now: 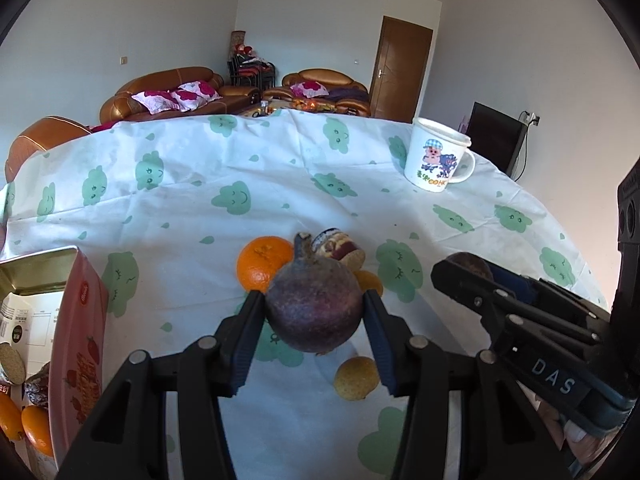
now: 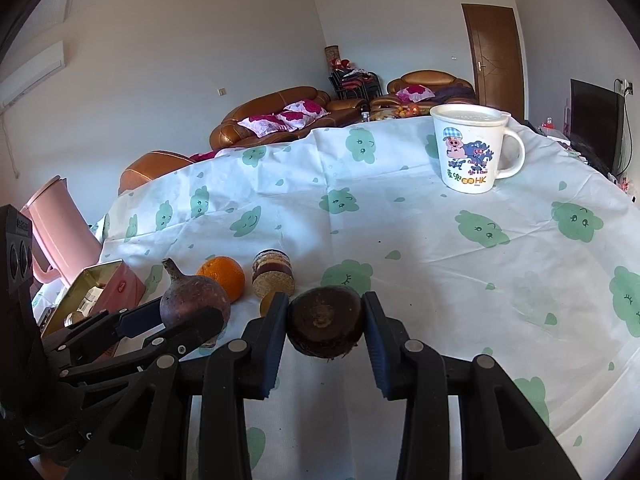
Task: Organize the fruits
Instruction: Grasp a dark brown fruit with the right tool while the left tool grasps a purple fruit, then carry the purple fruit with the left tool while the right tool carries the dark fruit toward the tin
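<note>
The left gripper (image 1: 314,308) clamps a purple fruit (image 1: 314,306); at its three o'clock, the right gripper (image 2: 325,320) pinches a dark brown fruit (image 2: 325,322), both pitched downward.

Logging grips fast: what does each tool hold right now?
Left tool: shut on the purple fruit.
Right tool: shut on the dark brown fruit.

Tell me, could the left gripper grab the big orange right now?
Probably not yet. The left gripper is already shut on a purple fruit, so its jaws are full. The big orange sits just behind, uncovered, so the way looks free once that fruit is put down.
</note>
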The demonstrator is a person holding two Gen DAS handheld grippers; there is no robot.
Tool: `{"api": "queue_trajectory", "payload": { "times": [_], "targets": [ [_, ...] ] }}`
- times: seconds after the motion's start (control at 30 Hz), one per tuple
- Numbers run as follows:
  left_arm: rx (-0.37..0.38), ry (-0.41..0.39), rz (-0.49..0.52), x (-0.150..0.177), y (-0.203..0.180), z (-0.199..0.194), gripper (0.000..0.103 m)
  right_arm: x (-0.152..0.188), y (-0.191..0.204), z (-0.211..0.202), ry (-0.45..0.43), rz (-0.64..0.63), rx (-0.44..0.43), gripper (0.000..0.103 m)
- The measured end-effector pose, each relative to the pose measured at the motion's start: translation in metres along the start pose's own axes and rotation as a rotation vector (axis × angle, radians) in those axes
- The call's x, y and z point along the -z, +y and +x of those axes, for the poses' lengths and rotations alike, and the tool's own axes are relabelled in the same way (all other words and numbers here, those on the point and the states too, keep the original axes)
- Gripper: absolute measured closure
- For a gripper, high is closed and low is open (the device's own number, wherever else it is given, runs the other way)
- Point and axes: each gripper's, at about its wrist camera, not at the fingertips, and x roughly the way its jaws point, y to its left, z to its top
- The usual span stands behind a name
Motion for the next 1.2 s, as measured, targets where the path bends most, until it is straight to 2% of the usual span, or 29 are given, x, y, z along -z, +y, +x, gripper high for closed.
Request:
{"api": "queue_trajectory", "payload": {
  "times": [0.57, 0.9, 1.2],
  "targets": [
    [-0.029, -0.097, -0.050, 0.001, 0.011, -0.018, 0.051, 0.001, 0.004, -0.014, -0.073, -0.018, -0.057, 0.064],
    [-0.077, -0.183, -0.006, 0.004, 0.002, -0.034, 0.051, 0.003, 0.012, -0.027, -0.142, -0.066, -0.057, 0.064],
    [-0.106, -0.223, 0.010, 0.006, -0.001, -0.042, 0.051, 0.004, 0.016, -0.035, -0.184, -0.093, -0.052, 0.064]
  ]
}}
